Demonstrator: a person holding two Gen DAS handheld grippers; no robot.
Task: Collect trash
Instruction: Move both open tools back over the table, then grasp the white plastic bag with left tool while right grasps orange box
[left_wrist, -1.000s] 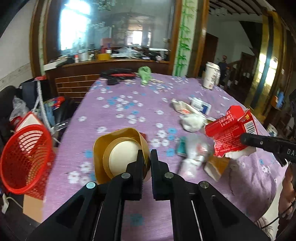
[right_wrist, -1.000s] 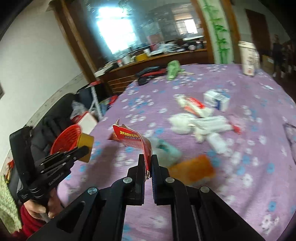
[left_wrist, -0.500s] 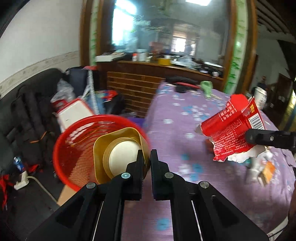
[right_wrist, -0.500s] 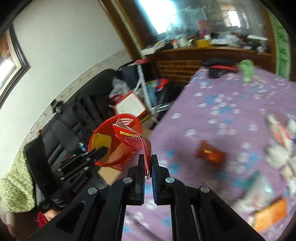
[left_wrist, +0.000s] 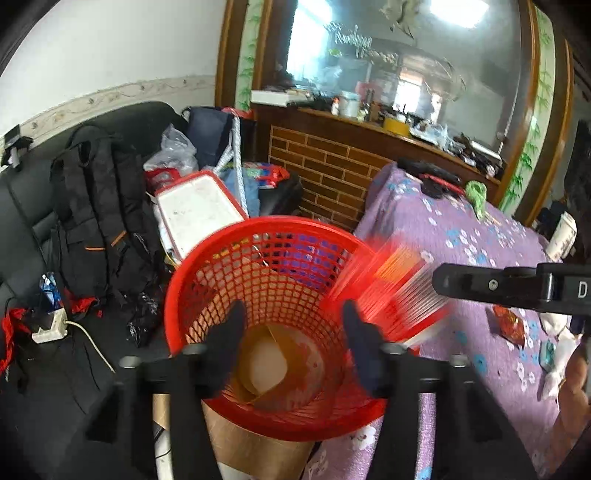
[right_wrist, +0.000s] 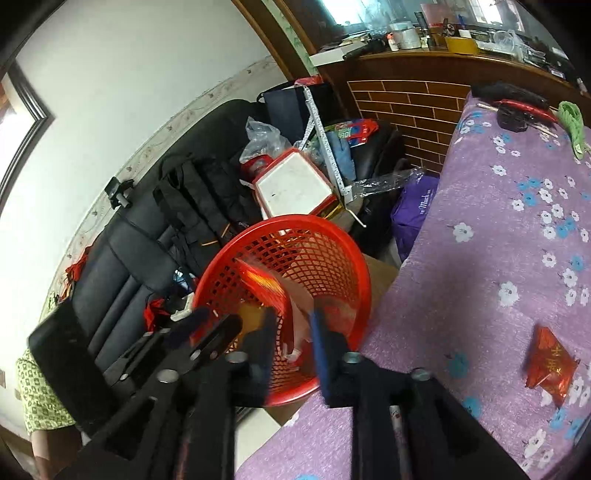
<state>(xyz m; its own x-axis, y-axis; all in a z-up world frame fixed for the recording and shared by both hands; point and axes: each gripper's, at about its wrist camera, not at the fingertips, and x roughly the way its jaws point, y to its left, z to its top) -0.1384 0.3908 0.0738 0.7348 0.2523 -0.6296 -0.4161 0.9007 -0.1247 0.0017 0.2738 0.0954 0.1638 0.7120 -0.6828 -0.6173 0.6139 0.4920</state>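
Seen from the left wrist, a red mesh basket (left_wrist: 280, 221) stands beside the table. My left gripper (left_wrist: 295, 343) hangs over it with its jaws opening and nothing between them. The gold box (left_wrist: 266, 365) with a white inside lies loose in the basket's bottom. A red carton (left_wrist: 388, 291), blurred, drops off the tip of my right gripper (left_wrist: 498, 284) at the basket's right rim. From the right wrist, my right gripper (right_wrist: 293, 339) is over the basket (right_wrist: 295, 221) with its jaws opening. The blurred carton (right_wrist: 273, 288) is slipping out ahead of them, pads not pressing it.
The table (left_wrist: 461, 236) with a purple flowered cloth lies to the right, with a red wrapper (right_wrist: 550, 363) on it. A black backpack (left_wrist: 99, 221) sits on a black sofa at left. A white red-rimmed box (left_wrist: 195, 210) stands behind the basket, which rests on cardboard (left_wrist: 255, 454).
Both grippers swung left from the table to above the red basket. The left jaws opened and the gold box fell in. The right jaws parted and the red carton is falling.
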